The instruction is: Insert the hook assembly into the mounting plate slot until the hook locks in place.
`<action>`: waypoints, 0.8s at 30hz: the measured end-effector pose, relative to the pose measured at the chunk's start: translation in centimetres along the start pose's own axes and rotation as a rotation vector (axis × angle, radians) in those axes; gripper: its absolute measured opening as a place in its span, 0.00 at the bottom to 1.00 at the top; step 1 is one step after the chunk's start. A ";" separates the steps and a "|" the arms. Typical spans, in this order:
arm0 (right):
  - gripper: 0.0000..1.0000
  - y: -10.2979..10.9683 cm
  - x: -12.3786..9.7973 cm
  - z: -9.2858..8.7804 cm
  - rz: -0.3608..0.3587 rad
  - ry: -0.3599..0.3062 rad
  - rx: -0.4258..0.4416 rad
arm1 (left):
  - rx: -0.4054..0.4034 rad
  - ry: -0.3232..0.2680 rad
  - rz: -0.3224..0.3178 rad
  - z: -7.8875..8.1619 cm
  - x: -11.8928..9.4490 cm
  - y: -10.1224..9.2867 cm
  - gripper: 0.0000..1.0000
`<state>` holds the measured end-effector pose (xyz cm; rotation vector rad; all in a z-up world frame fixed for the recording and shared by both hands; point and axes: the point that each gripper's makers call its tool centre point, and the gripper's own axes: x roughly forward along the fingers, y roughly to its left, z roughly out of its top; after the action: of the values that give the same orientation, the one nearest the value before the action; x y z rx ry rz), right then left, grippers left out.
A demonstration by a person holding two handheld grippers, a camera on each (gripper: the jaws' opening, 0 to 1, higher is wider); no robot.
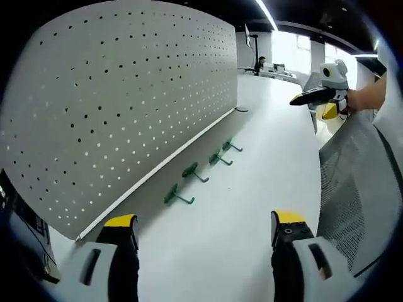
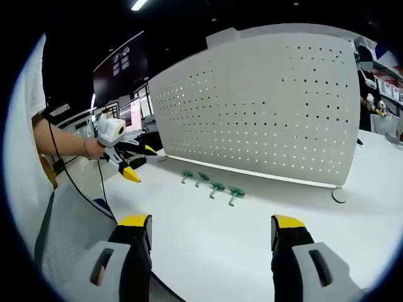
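White table (image 1: 252,189), pegboard (image 1: 126,94) upright at 10 o'clock. Four green hooks (image 1: 178,195) lie in a row along its base. Left gripper (image 1: 204,229) and right gripper (image 2: 211,229): jaws wide, empty. Dark office ceiling, strip lights (image 1: 266,14).

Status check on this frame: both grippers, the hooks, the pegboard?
Left hand-held gripper open, empty. Right hand-held gripper open, empty. Four green hooks on white table, before the pegboard. Path clear.
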<state>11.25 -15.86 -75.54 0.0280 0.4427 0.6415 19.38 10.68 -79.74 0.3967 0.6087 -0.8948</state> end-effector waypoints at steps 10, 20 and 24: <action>0.76 -0.3 -0.3 -0.1 -0.012 -0.002 0.000 | 0.062 0.052 -0.052 0.1 1.4 0.5 0.89; 0.76 0.1 -0.2 -0.5 -0.004 0.005 0.006 | 0.113 0.089 -0.089 0.4 2.4 1.4 0.87; 0.76 0.1 -0.2 -0.7 -0.003 0.008 0.009 | 0.146 0.122 -0.112 0.0 2.9 1.5 0.86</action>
<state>10.75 -16.00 -76.09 0.0334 0.4533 0.6367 22.05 9.79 -81.49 0.5558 0.6845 -1.0313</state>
